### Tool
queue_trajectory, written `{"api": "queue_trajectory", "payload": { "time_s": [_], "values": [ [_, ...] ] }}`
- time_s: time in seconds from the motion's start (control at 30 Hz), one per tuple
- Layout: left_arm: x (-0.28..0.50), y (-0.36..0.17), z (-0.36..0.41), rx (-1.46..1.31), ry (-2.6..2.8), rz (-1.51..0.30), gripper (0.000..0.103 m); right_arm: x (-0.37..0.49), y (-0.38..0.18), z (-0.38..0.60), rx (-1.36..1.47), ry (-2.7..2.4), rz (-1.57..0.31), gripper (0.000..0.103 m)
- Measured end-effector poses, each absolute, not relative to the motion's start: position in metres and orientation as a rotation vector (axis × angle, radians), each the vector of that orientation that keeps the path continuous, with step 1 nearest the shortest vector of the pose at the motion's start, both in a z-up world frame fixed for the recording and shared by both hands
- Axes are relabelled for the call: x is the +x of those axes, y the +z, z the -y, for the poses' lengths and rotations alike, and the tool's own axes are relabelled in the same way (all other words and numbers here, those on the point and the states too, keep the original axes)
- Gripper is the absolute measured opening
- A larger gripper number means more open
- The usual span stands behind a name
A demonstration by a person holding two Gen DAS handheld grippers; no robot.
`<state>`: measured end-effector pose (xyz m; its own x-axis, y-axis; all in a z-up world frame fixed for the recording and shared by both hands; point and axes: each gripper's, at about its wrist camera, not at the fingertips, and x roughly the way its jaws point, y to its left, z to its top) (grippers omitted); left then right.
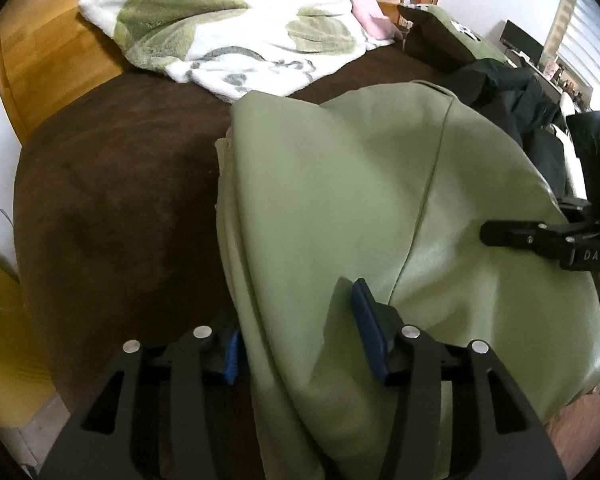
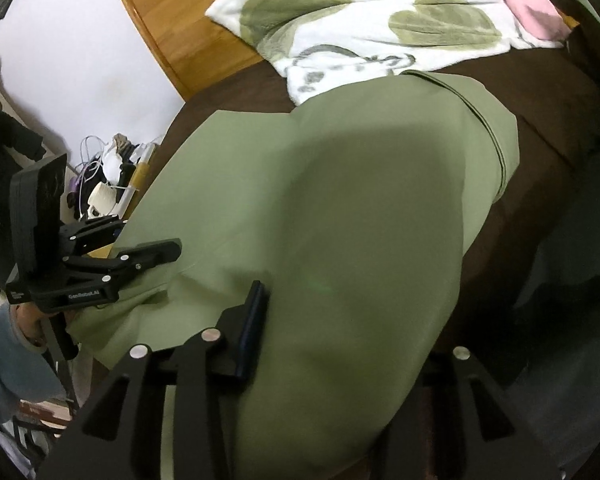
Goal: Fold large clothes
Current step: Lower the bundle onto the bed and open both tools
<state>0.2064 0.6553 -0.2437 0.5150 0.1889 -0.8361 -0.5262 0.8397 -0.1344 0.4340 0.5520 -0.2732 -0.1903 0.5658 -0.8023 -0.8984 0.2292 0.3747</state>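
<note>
Left wrist: green garment (image 1: pixel 340 200) between fingers (image 1: pixel 366 332)

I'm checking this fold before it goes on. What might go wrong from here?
The left gripper has cloth bunched between open jaws, so closing may pinch several layers of the green garment. The garment's near edge hangs off the brown bed cover and may slide. The leaf-print blanket touches its far edge.

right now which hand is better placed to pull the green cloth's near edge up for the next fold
Left, probably. The left gripper has open fingers straddling a raised ridge of the green cloth, ready to pinch. The right gripper is buried under draped cloth, one finger hidden.
</note>
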Motion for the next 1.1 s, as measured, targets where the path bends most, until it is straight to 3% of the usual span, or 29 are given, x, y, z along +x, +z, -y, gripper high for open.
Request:
{"api": "queue_trajectory", "payload": {
  "time_s": [0.27, 0.4, 0.53, 0.77, 0.87, 0.9, 0.93, 1.1],
  "values": [
    [0.205, -0.246, -0.656, -0.410, 0.458, -0.938, 0.056, 0.433, -0.274, -0.549, -0.382, 1.351, -1.121, 0.045],
    [0.200, -0.244, -0.660, -0.396, 0.523, -0.947, 0.081, 0.438, -0.276, -0.549, -0.365, 1.326, -1.166, 0.048],
    [0.187, -0.237, -0.673, -0.469, 0.554, -0.917, 0.091, 0.441, -0.275, -0.548, -0.356, 1.282, -1.228, 0.051],
    [0.168, -0.214, -0.688, -0.513, 0.592, -0.886, 0.093, 0.435, -0.266, -0.543, -0.414, 1.227, -1.219, 0.061],
    [0.165, -0.201, -0.686, -0.486, 0.590, -0.887, 0.096, 0.431, -0.257, -0.539, -0.470, 1.192, -1.194, 0.072],
    [0.165, -0.196, -0.684, -0.476, 0.588, -0.889, 0.096, 0.430, -0.253, -0.536, -0.489, 1.180, -1.176, 0.082],
    [0.165, -0.190, -0.681, -0.469, 0.586, -0.892, 0.096, 0.430, -0.246, -0.532, -0.504, 1.172, -1.161, 0.085],
    [0.159, -0.169, -0.667, -0.504, 0.583, -0.891, 0.096, 0.427, -0.209, -0.511, -0.493, 1.152, -1.086, 0.094]
  ]
}}
